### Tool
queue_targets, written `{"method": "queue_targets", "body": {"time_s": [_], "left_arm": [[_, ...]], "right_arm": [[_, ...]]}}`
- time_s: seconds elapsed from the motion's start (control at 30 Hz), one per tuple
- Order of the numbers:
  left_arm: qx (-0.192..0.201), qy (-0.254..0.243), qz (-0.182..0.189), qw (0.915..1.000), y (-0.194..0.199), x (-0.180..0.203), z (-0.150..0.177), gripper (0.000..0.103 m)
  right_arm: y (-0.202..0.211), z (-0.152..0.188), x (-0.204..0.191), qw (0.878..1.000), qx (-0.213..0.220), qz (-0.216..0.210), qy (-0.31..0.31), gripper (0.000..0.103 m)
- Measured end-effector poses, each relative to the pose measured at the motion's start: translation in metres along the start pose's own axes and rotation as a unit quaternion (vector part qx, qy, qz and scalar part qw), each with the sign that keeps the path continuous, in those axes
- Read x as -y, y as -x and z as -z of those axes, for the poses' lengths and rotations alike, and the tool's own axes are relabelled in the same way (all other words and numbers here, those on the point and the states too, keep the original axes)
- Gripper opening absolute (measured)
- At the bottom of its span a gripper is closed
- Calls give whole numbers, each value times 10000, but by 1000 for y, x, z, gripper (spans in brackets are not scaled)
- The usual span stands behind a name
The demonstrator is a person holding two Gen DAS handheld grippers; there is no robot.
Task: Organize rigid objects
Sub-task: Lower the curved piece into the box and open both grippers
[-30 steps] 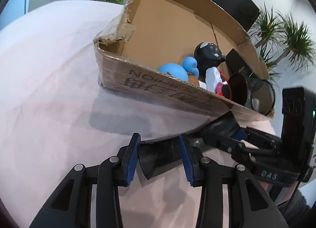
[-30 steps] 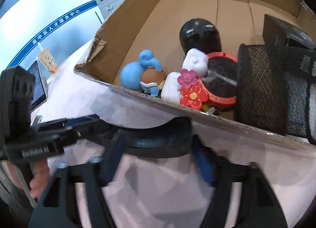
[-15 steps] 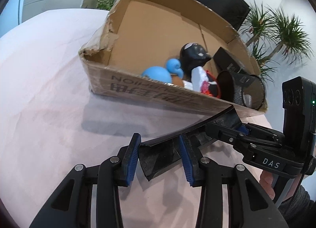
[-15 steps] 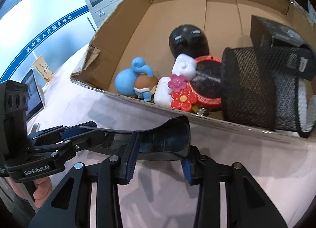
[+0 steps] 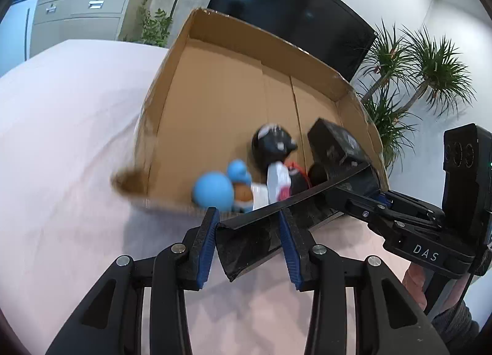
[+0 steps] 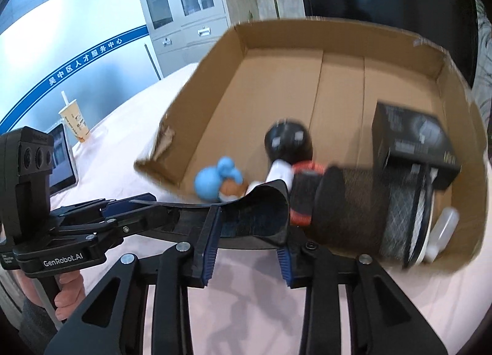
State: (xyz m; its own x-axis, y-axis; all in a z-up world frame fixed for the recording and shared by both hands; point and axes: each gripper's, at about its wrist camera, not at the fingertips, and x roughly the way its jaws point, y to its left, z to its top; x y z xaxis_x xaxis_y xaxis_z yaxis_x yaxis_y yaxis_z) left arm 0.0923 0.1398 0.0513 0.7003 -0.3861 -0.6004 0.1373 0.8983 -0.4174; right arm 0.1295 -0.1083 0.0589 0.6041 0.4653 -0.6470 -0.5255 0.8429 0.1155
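The long black curved tray (image 5: pixel 295 201) hung in the air between my two grippers, one end in each, its long axis running crosswise in front of the cardboard box (image 5: pixel 221 103), just short of the box's near wall and about level with its rim. I judged the next move to be a carry forward over that wall, with both hands equally near, since each had an end. My left gripper (image 5: pixel 248 244) was partly closed, its blue fingers (image 5: pixel 206 244) pressing on the tray's end; my right gripper (image 6: pixel 249 233) was closing, the tray's other end (image 6: pixel 255 213) between its fingers and, as far as I could tell, gripped. Inside the box sat a blue figurine (image 6: pixel 215 181), a black round toy (image 6: pixel 287 143), a mesh cup (image 6: pixel 353 216) on its side and a black carton (image 6: pixel 412 143). The pale counter (image 5: pixel 61 146) lay beneath.
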Motion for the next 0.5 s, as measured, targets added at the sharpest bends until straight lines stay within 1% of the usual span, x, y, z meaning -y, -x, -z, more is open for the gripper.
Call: {"method": "queue_targets", "body": {"time_s": [0.1, 0.23, 0.37, 0.4, 0.43, 0.47, 0.5], "left_arm": [[-67, 11, -41, 10000, -10, 1, -20, 37], [-320, 21, -144, 9994, -41, 3, -50, 38], [-590, 126, -127, 9981, -76, 0, -72, 38], [-617, 143, -126, 9979, -82, 0, -74, 38], [-544, 182, -78, 9983, -84, -1, -77, 39], [-535, 228, -85, 9983, -85, -2, -79, 39], [-463, 280, -208, 9983, -85, -1, -81, 41]], "right_arm": [[-7, -16, 8, 10000, -19, 40, -30, 31], [-30, -42, 27, 9994, -235, 202, -167, 31], [-52, -58, 47, 9982, -385, 368, -275, 32], [-57, -60, 51, 9977, -452, 401, -295, 33], [-62, -63, 55, 9975, -480, 416, -303, 33], [-61, -66, 57, 9976, -419, 463, -285, 33], [-61, -68, 57, 9973, -462, 508, -251, 36]]}}
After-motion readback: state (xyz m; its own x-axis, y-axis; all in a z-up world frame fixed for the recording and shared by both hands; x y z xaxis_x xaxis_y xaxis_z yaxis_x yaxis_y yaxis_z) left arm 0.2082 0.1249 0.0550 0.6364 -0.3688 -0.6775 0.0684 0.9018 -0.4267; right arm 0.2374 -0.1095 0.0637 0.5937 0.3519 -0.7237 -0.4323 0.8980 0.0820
